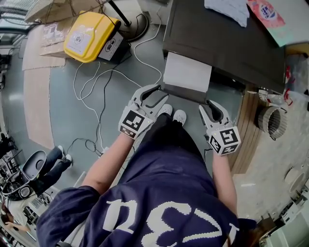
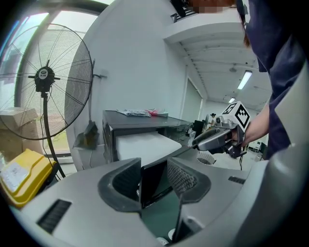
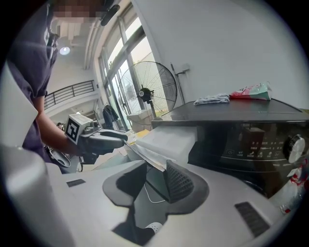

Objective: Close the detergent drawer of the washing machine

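The dark washing machine (image 1: 227, 43) has its white detergent drawer (image 1: 187, 72) pulled out toward me, with a dark front panel (image 1: 182, 91). My left gripper (image 1: 153, 96) is at the panel's left end. In the left gripper view the panel's corner (image 2: 153, 179) stands between the jaws of the left gripper (image 2: 157, 178), with a gap beside the right finger. My right gripper (image 1: 212, 110) is at the panel's right end. In the right gripper view the panel's edge (image 3: 145, 157) lies between the spread jaws of the right gripper (image 3: 154, 185).
A yellow case (image 1: 89, 36) and white cables (image 1: 91, 101) lie on the floor at the left. A standing fan (image 2: 46, 82) is left of the machine. A cloth (image 1: 227, 9) and a packet lie on top. A silver duct hose (image 1: 270, 123) sits at the right.
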The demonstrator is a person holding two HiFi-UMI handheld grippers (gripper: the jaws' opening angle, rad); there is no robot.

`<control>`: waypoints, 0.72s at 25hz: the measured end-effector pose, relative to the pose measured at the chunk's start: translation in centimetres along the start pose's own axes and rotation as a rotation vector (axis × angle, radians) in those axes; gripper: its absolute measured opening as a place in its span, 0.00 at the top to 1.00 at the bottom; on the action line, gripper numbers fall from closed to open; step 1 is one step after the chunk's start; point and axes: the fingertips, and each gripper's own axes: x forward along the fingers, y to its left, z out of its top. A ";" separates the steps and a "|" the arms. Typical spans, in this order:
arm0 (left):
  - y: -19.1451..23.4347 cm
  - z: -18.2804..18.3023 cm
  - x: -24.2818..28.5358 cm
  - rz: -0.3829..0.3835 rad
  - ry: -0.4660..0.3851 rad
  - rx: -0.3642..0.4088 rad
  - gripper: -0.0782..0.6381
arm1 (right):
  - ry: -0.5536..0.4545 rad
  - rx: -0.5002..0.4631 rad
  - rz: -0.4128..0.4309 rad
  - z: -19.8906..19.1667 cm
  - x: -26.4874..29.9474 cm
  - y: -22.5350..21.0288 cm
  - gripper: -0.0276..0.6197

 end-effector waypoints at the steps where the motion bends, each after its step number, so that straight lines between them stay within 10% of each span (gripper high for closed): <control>1: 0.2 0.1 0.1 0.001 -0.001 0.003 0.64 | -0.002 0.000 -0.002 0.1 0.1 -0.1 0.74; 18: 2.8 1.4 2.8 0.040 -0.021 0.003 0.63 | -0.036 0.003 -0.100 2.2 2.4 -2.8 0.72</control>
